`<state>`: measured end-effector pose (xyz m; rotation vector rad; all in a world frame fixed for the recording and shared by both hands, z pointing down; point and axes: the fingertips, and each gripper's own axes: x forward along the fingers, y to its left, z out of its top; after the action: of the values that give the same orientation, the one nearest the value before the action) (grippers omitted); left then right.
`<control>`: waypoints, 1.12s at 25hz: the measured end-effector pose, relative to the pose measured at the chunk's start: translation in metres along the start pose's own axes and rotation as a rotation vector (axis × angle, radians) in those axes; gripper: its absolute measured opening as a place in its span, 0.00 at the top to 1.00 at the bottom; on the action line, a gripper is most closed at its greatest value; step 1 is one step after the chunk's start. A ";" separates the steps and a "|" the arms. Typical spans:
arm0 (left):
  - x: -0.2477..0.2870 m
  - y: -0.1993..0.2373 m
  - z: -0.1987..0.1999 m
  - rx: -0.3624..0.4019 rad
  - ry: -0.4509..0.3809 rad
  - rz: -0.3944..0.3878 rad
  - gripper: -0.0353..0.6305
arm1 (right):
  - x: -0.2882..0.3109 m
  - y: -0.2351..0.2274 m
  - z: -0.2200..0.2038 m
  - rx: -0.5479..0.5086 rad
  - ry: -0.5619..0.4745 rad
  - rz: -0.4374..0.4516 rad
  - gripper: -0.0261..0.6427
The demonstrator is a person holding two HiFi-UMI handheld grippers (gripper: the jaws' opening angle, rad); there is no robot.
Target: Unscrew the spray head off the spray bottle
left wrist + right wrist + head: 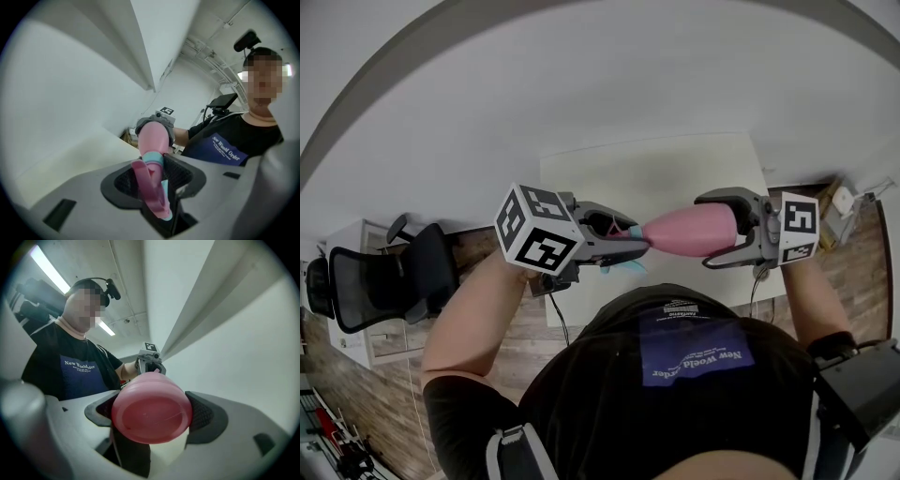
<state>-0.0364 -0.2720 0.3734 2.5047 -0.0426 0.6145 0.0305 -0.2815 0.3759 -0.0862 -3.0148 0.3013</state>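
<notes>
A pink spray bottle point(694, 230) is held level in the air between my two grippers, above the near edge of the table. My left gripper point(623, 242) is shut on its spray head point(151, 187), which has a pink trigger and a teal collar point(153, 159). The trigger lies between the dark pads point(124, 180). The bottle's body point(154, 136) points away from it toward the right gripper. My right gripper point(152, 411) is shut on the wide end of the bottle, whose round pink base point(151, 412) fills the space between its pads point(206, 416).
A white table point(675, 178) lies under the grippers. A black office chair point(384, 277) stands on the wooden floor point(581, 323) at the left. Boxes and small items point(844, 202) sit at the table's right end. White walls close the room.
</notes>
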 end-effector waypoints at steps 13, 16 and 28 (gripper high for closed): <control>-0.024 0.002 0.039 0.044 -0.231 0.031 0.71 | -0.010 -0.011 -0.002 0.156 -0.143 0.022 0.33; -0.043 -0.002 0.057 0.120 -0.324 0.060 0.71 | -0.013 -0.013 0.002 0.175 -0.174 0.023 0.33; -0.089 -0.008 0.032 1.063 -0.131 0.430 0.70 | -0.034 -0.010 0.024 0.316 -0.334 0.152 0.33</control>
<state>-0.1011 -0.2907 0.3072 3.6132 -0.4068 0.7696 0.0613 -0.2983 0.3514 -0.2623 -3.2402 0.8842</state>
